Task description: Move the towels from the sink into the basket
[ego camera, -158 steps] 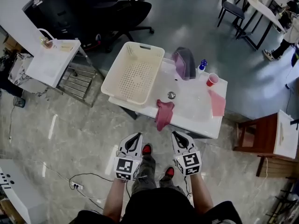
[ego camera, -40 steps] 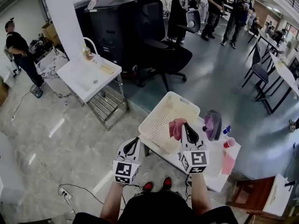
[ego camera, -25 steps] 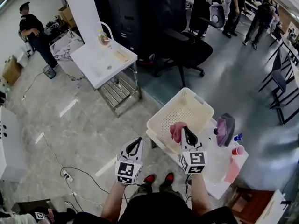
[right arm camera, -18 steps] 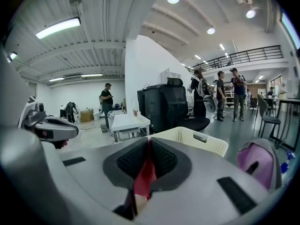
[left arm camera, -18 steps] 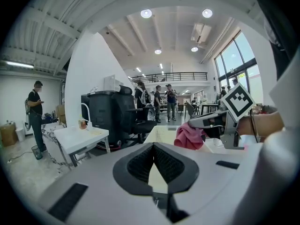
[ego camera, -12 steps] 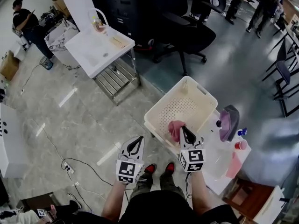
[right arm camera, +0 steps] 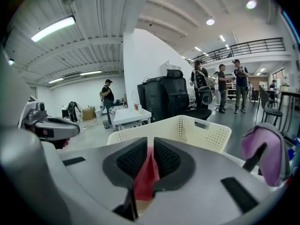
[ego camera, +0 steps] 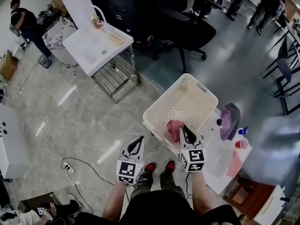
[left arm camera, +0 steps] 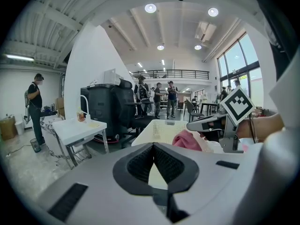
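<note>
Your right tool [ego camera: 187,132] is clamped on the red towel [ego camera: 176,129], a fold of cloth nipped between its pads. The towel is bunched at the tool's tips, and the pinched strip runs lengthwise down the slot between the pads, its loose bulk sagging below. It hangs over the near wall of the cream basket [ego camera: 205,89], towards the corner closest to you. Six seconds ago this towel lay draped over the front edge of the sink worktop [ego camera: 213,165]; now it is off the worktop and up at the basket, hardly shifted in the last half second. Your left tool [left arm camera: 153,150] is held low to the left, well apart from the basket, pads pressed together on nothing. On the worktop to the right sit a purple cloth [ego camera: 226,120], a red cup [ego camera: 241,144] and a pink towel [ego camera: 234,163] at the far edge. Beyond the basket stand a black office chair [ego camera: 187,29] and a second white stand [ego camera: 96,46].
</note>
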The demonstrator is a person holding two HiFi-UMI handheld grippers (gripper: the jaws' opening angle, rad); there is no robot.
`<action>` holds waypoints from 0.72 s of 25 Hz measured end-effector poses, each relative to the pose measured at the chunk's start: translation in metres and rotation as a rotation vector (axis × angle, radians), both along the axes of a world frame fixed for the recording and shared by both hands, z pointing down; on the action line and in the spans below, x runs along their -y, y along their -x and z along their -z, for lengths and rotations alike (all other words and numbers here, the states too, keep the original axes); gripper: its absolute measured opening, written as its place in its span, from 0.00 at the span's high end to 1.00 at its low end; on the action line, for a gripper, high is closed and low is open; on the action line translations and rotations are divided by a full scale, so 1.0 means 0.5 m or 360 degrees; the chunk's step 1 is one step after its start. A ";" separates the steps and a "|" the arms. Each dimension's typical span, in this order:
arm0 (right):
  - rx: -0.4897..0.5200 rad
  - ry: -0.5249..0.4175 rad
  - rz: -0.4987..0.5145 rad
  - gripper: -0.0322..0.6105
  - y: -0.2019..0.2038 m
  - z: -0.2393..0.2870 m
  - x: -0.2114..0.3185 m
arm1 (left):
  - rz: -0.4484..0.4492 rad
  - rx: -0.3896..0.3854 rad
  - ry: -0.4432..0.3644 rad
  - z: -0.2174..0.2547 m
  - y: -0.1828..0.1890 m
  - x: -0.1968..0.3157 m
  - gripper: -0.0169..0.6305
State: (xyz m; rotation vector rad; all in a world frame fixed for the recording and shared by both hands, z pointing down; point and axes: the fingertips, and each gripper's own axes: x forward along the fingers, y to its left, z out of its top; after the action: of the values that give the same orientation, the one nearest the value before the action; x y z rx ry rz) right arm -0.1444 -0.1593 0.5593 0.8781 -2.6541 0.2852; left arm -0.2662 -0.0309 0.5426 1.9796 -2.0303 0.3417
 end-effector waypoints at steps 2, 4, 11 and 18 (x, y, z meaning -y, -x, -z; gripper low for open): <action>0.0020 -0.0003 -0.0010 0.88 -0.003 0.004 0.002 | -0.0004 -0.0002 -0.0001 0.000 -0.003 0.000 0.96; 0.0038 0.0002 0.0006 0.74 0.000 0.007 -0.001 | -0.0008 -0.0001 -0.0001 0.001 -0.002 -0.001 0.96; 0.0045 -0.0007 0.0037 0.64 0.004 0.014 -0.015 | -0.0030 0.0009 -0.0021 0.014 -0.004 -0.001 0.96; 0.0059 -0.0053 -0.0002 0.64 -0.007 0.042 -0.022 | -0.0050 0.0027 -0.0055 0.034 -0.005 -0.005 0.96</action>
State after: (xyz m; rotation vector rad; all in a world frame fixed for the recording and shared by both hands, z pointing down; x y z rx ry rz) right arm -0.1408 -0.1481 0.5382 0.8928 -2.7002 0.2605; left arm -0.2636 -0.0285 0.5256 2.0375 -2.0308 0.3332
